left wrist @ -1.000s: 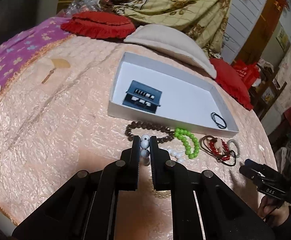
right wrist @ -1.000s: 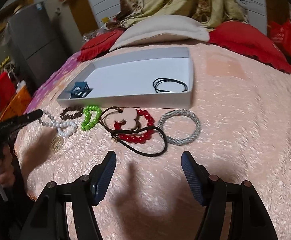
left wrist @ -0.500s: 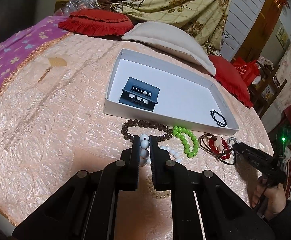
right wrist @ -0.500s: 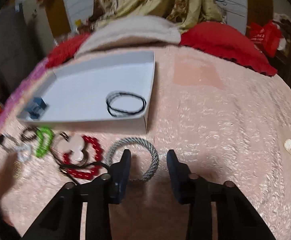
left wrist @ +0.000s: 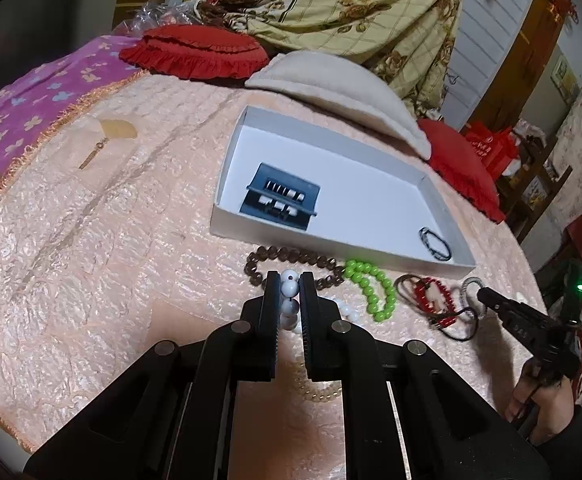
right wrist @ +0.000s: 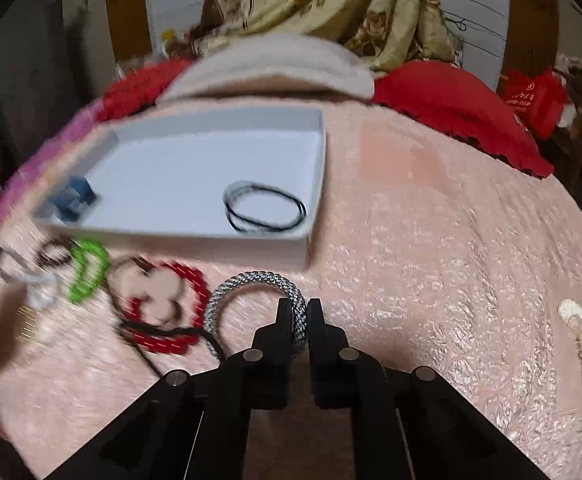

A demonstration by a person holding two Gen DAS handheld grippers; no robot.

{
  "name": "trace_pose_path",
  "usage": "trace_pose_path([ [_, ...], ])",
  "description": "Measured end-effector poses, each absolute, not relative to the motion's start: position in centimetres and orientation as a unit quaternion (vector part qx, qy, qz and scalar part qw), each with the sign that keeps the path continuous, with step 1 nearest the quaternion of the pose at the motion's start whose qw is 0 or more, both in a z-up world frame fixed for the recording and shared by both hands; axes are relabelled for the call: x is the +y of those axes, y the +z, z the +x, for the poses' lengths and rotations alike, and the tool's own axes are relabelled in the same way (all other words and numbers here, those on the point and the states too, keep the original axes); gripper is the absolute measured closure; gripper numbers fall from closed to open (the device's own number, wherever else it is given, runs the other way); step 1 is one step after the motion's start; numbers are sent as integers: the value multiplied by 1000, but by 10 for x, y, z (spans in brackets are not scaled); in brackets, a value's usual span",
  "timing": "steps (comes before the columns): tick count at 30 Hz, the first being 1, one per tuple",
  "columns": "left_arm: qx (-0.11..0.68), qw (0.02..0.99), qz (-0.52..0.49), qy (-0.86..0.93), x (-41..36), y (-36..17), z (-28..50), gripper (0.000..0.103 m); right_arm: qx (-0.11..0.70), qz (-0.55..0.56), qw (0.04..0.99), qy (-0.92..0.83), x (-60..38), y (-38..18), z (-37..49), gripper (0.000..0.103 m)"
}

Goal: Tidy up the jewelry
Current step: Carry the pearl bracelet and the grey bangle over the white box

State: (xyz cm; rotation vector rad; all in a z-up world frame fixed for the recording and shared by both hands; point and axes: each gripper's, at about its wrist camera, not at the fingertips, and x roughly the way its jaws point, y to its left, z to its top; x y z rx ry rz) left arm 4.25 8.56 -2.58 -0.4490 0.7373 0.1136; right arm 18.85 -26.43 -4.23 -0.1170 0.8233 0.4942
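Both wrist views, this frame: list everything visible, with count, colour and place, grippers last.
Tray: one, white, mid-bed.
Organizer: one, dark blue, tray's left end.
Cord loop: one, black, tray's right end.
Brown bracelet: one, before tray.
Green bracelet: one, beside brown.
Red bracelet: one, under black cord.
Silver bangle: one, braided.
White beads: one string.
Left gripper: shut on white beads.
Right gripper: jaws closing, bangle between.

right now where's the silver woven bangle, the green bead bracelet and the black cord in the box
silver woven bangle [right wrist: 251, 279]: right wrist view, top of its arc
green bead bracelet [left wrist: 387, 296]: left wrist view, beads on its right side
black cord [right wrist: 265, 210]: right wrist view, upper strand of the loop
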Motion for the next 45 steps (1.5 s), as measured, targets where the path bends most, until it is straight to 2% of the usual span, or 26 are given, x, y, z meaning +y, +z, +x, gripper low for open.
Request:
trace_pose_path([
  [7, 326, 913, -241, 38, 92, -14, 34, 95, 342, 2, 896, 284, -272, -9, 160, 96],
  [16, 316, 916, -245, 30, 90, 1, 30, 95, 349, 14, 887, 302, -259, -7, 156, 96],
  [21, 314, 925, -209, 43, 77, 9, 30, 95, 351, 7, 882, 313, -249, -8, 154, 96],
  [31, 358, 915, -154, 102, 70, -18, 42, 95, 357, -18, 877, 321, -224, -15, 148, 96],
  [45, 348, 919, -163, 91, 72, -13, 39, 95, 364, -23, 877, 312, -217, -20, 154, 96],
])
